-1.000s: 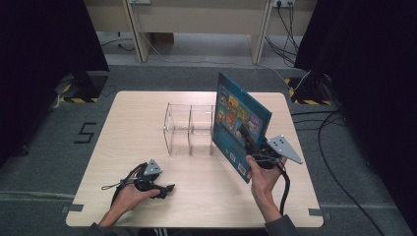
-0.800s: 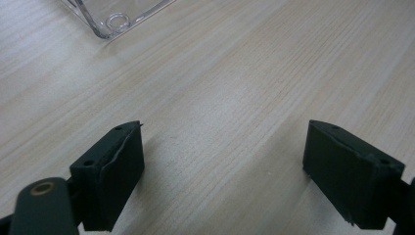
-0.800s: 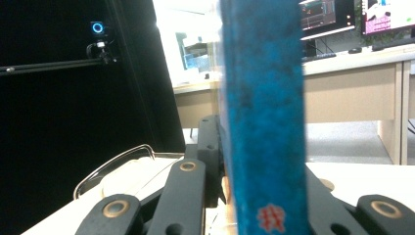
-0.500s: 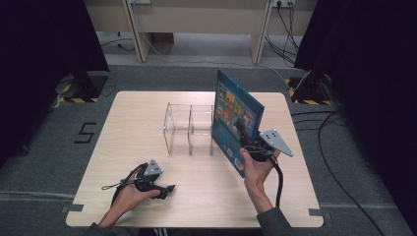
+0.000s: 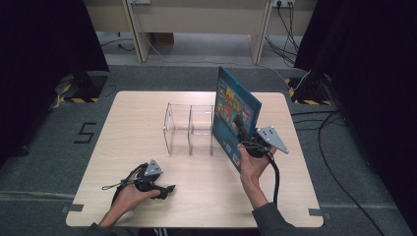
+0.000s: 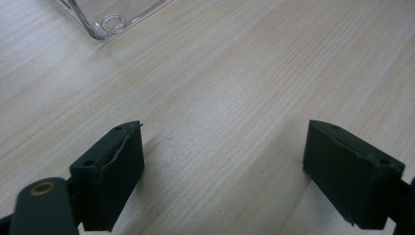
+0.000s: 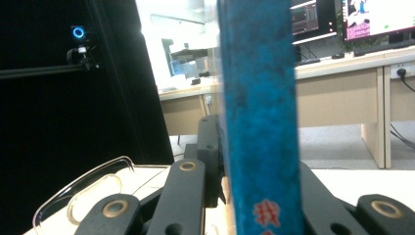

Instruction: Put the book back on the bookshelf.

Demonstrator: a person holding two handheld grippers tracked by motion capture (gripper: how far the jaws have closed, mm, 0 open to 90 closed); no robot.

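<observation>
Beside the clear rack (image 5: 189, 129), your right gripper (image 5: 242, 132) had carried the blue book (image 5: 235, 114), clamped upright between its jaws, closer to the rack's right end, nearly ready for slotting, while your left gripper (image 5: 167, 189) rested wide open on the table (image 5: 295, 196).

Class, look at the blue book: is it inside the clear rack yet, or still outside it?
Outside. The blue book stands upright beside the clear rack, clamped in the right tool.

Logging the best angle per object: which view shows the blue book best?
The high view: the blue book stands upright beside the clear acrylic rack, its illustrated cover readable, clamped by the right gripper. The right gripper view shows its spine edge close up. The left gripper view shows wooden table.
</observation>
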